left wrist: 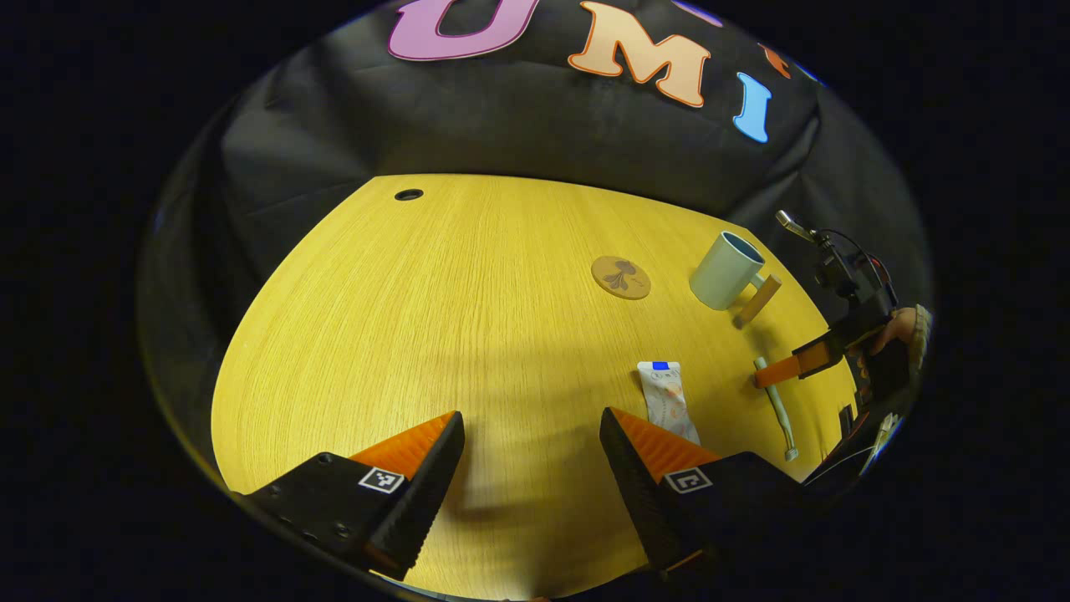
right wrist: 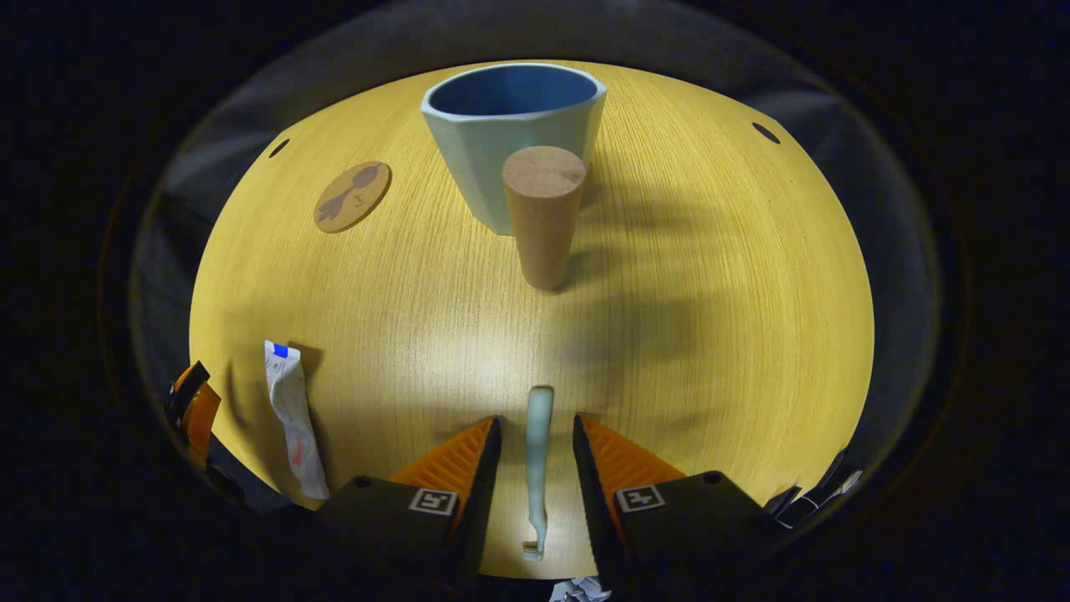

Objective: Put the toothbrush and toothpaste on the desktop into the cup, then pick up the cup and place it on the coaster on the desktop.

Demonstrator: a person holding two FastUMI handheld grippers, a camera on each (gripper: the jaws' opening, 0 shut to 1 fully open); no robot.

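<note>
**Right fingers straddling the toothbrush, nothing picked up yet**

Desk (right wrist: 710, 334): wood top, all items lie on it. Cup (right wrist: 510, 134) at 12 o'clock in my right gripper view, upright, mouth open, wooden handle (right wrist: 543, 213) pointing toward me. In the left gripper view the cup sits at 2 o'clock. It looks hard, likely ceramic, so heavier than the rest and chippable; I'd guess the handle or the rim wall is the place to grip it later.

Coaster (right wrist: 352, 196) at 10 o'clock in my right gripper view, flat, near the cup but apart from it, bare.

Toothpaste (left wrist: 667, 400) just past my left gripper (left wrist: 532, 456), off to the right of it. My left fingers are spread wide, holding nothing. Tube looks soft and light, will squash; I'd grip mid-body, gently.

Toothbrush (right wrist: 536, 451) at 6 o'clock in my right gripper view, lying flat between the fingers of my right gripper (right wrist: 535, 468). Fingers are apart, a gap on each side, not clamped. Thin, stiff, light, probably slick plastic; may twist in the grip. Best hold, I judge: mid-handle, squarely.

Both items outside the cup.
</note>
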